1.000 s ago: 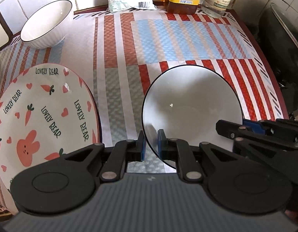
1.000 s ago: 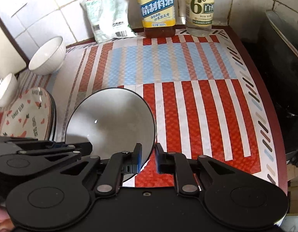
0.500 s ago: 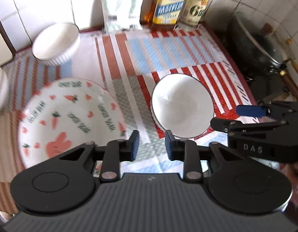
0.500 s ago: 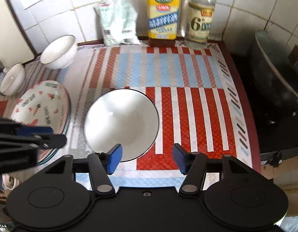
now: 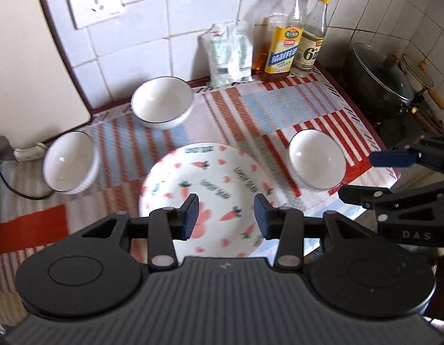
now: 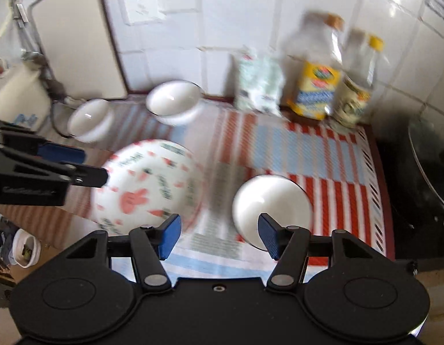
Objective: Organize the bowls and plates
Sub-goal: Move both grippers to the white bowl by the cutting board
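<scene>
A white bowl with a dark rim sits alone on the red-striped part of the mat. Left of it lies the rabbit-and-carrot plate. Two more white bowls stand further back, one near the wall and one at the left. My left gripper hovers high over the plate, its jaws still opening with nothing between them. My right gripper hangs open and empty above the mat, between plate and bowl.
Two bottles and a white packet stand against the tiled wall. A lidded dark pot sits on the stove at the right. A cream board and a cable are at the left.
Both grippers have let go of the bowl's rim, opened and risen well above the counter. The bowl stays on the striped mat. The left view has swung over the plate.
</scene>
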A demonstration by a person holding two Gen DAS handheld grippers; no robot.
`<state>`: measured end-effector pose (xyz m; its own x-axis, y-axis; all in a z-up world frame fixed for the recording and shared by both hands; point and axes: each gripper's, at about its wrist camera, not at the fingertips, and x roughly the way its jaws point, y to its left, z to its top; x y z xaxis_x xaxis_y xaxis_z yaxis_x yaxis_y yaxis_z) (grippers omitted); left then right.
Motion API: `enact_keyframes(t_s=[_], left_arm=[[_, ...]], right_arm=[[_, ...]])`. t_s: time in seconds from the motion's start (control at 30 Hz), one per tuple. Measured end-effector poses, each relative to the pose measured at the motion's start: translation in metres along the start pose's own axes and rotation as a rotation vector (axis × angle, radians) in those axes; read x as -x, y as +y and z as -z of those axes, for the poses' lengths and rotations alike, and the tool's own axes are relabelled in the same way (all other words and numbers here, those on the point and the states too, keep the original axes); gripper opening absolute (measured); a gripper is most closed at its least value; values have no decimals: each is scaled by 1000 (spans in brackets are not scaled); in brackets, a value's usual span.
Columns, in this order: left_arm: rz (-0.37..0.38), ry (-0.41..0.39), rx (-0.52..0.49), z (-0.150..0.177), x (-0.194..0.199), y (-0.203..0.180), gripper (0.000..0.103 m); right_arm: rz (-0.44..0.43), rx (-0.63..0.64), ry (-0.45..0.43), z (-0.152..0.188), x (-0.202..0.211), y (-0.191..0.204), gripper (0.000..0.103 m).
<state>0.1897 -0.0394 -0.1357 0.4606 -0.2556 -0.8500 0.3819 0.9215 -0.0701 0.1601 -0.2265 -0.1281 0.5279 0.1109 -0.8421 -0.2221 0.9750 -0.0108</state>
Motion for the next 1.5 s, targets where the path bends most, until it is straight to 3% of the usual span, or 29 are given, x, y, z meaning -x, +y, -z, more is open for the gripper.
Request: enact_keyframes(t_s=[0.3, 0.37, 0.63, 0.93, 1.2, 1.33, 1.5], left_arm=[[-27, -45, -55, 3, 37, 65, 48], [-30, -55, -54, 3, 42, 81, 50], [-65, -59, 11, 5, 42, 146, 62], [-101, -40, 90, 7, -1, 214, 64], [-113, 21, 157, 4, -62, 254, 61], [-191, 51, 172, 2, -89, 263, 59], [-174, 85, 231, 0, -114, 276, 57]], right_arm=[[-14, 50, -100, -30, 17, 80, 65], [-18, 64, -122, -38, 18, 98, 70], [-83, 160, -155, -61, -12, 161, 71], [-193, 146, -135, -86, -86, 196, 71], [-233, -57, -70, -114, -161, 185, 71], [-248, -166, -39, -121, -193, 174, 68], [-246, -197, 14, -128, -224, 176, 64]])
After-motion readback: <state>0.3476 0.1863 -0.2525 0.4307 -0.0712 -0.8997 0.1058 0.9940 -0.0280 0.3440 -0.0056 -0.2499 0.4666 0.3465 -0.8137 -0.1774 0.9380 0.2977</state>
